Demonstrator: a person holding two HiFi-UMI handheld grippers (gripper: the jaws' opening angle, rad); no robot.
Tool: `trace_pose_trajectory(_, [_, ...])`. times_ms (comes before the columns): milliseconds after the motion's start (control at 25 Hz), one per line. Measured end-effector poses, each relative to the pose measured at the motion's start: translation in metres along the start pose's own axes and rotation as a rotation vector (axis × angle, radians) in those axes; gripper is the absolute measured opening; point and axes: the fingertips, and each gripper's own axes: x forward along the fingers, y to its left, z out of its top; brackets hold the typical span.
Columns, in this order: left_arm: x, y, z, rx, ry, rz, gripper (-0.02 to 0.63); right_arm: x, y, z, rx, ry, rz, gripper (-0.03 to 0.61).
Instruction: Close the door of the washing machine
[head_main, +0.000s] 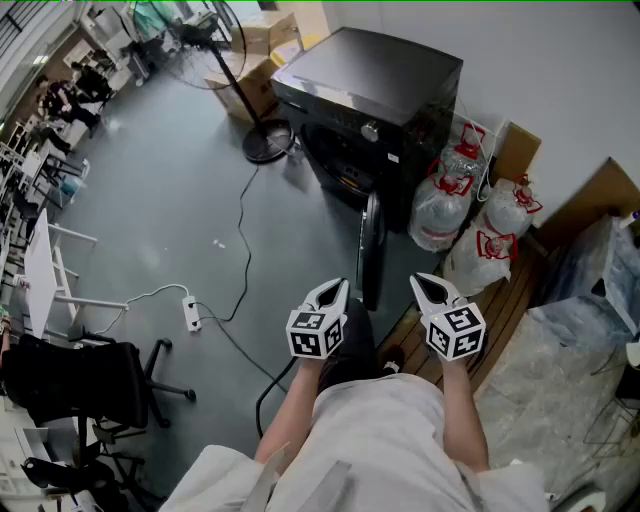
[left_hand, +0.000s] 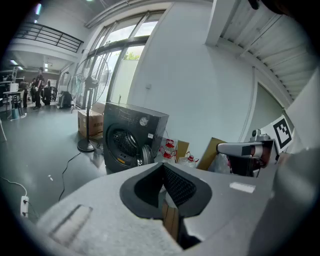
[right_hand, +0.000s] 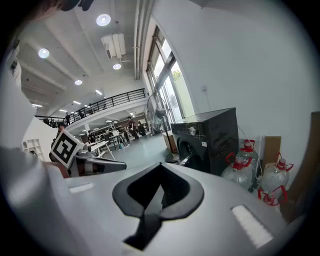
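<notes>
From the middle of the head view, a pedestal fan (head_main: 268, 141) stands at eleven o'clock, just beside cardboard boxes (head_main: 248, 92). Water jugs (head_main: 440, 205) with red handles cluster at two o'clock. A white power strip (head_main: 191, 314) lies at eight o'clock, and a black office chair (head_main: 80, 380) sits farther out.

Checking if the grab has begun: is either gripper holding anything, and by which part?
Nothing is held. The left gripper and right gripper are both shut and empty, clear of the open door.
</notes>
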Motion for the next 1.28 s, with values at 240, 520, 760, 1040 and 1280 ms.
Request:
trace_pose_trajectory(240, [0.014,0.012,-0.001,-0.05,-0.006,0.046,0.006,0.001,-0.005,-0.001,-0.003,0.016,-0.002,0.002])
trace_pose_trajectory(520, [0.069,0.021,-0.009,-0.032,0.035,0.088,0.008,0.01,-0.013,-0.002,0.049,0.007,0.037,0.002])
trace_pose_trajectory(760, [0.101,0.056,-0.041,-0.118,0.044,0.218,0.02,0.03,-0.019,-0.012,0.024,0.045,0.091,0.002])
trace_pose_trajectory(1040, [0.143,0.048,-0.052,-0.006,0.11,0.101,0.109,0.054,-0.036,-0.014,-0.103,0.083,0.198,0.003])
trace_pose_trajectory(1280, [0.168,0.055,-0.049,0.009,0.133,0.082,0.123,0.081,-0.045,-0.02,-0.31,0.181,0.308,0.003])
